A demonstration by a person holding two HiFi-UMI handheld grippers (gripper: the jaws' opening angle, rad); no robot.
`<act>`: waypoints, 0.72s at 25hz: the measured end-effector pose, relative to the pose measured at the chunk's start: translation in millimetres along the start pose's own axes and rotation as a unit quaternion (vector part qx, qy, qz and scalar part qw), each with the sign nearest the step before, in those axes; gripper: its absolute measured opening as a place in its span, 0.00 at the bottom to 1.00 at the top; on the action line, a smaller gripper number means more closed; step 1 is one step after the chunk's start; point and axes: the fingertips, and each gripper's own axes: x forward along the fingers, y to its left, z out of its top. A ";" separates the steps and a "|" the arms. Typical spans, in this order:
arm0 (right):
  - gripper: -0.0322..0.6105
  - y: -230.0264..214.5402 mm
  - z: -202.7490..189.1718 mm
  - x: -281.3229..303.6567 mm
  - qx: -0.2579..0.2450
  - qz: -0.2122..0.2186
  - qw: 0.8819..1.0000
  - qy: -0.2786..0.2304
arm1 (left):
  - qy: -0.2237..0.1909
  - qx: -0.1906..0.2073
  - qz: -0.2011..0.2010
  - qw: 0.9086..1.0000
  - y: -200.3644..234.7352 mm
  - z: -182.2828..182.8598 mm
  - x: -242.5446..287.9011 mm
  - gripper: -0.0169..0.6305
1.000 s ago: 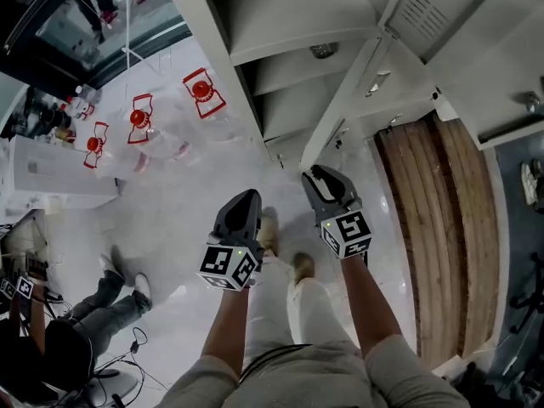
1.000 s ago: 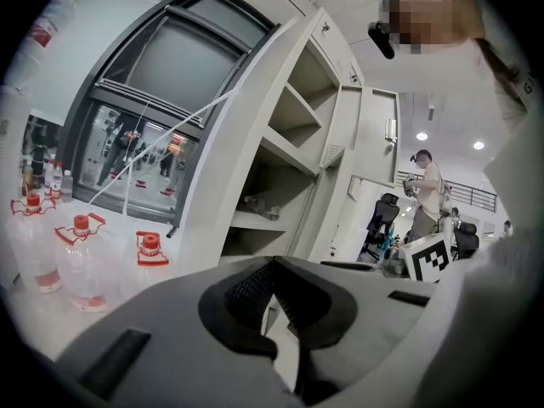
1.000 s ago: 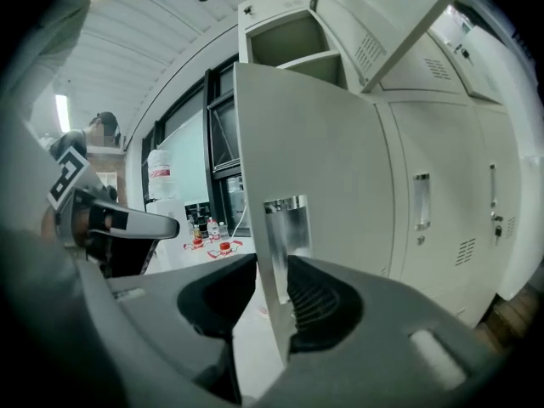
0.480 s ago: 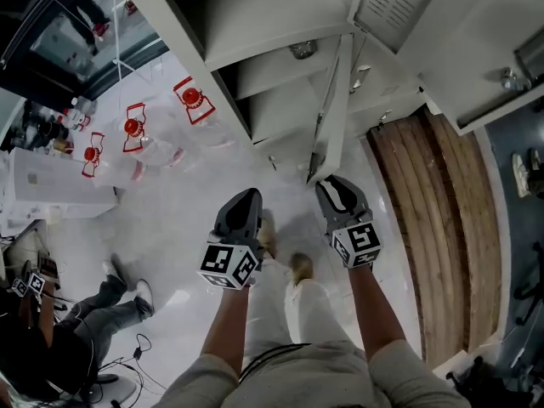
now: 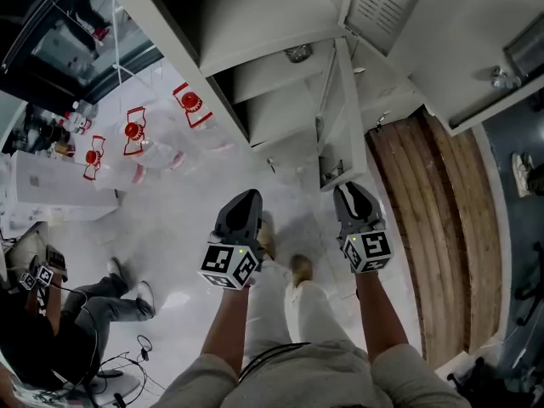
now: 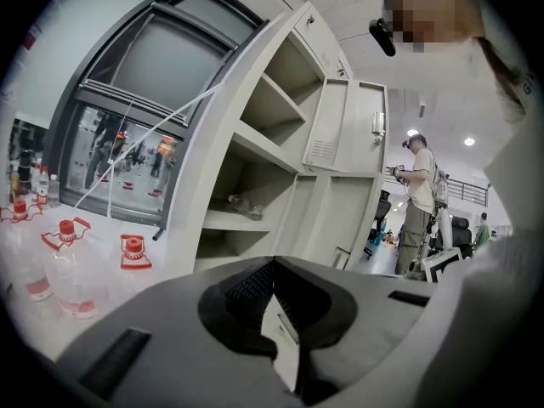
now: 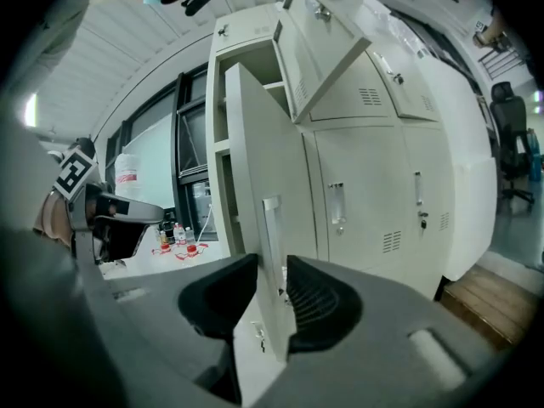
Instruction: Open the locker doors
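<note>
While the left tongs [image 5: 246, 201] hang closed and empty, the right tongs [image 5: 351, 191], just tightening, clamp the locker door [image 7: 255, 168] edge between them.

Metal, wood and plastic
The locker door [image 5: 343, 121] is smooth painted metal, the floor [image 5: 170, 219] is white and shiny, the boards [image 5: 433, 228] are brown wood with lines, the bottles [image 5: 136, 132] are clear plastic with red tops.

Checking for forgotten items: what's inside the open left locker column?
One crumpled clear item lies on a lower shelf; the shelves above look bare. The left tongs cover the bottom compartment's floor; from above, the door hides its right side.
</note>
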 end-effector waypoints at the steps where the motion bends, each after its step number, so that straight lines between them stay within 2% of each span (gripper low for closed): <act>1: 0.22 -4.8 0.1 -2.9 0.006 -0.007 1.000 -0.001 | 0.000 0.001 0.001 1.000 -0.2 0.8 0.1 0.02; 8: 0.17 -49.3 1.3 -22.1 0.052 -0.079 0.995 -0.015 | -0.001 0.003 0.001 1.000 -4.5 3.6 4.0 0.02; 14: 0.11 -102.0 6.8 -31.7 0.115 -0.152 0.981 -0.034 | 0.002 0.006 0.000 1.000 -8.5 4.1 4.9 0.02; 18: 0.08 -126.2 7.3 -31.6 0.142 -0.184 0.972 -0.036 | 0.003 0.006 0.000 1.000 -7.9 0.6 2.5 0.02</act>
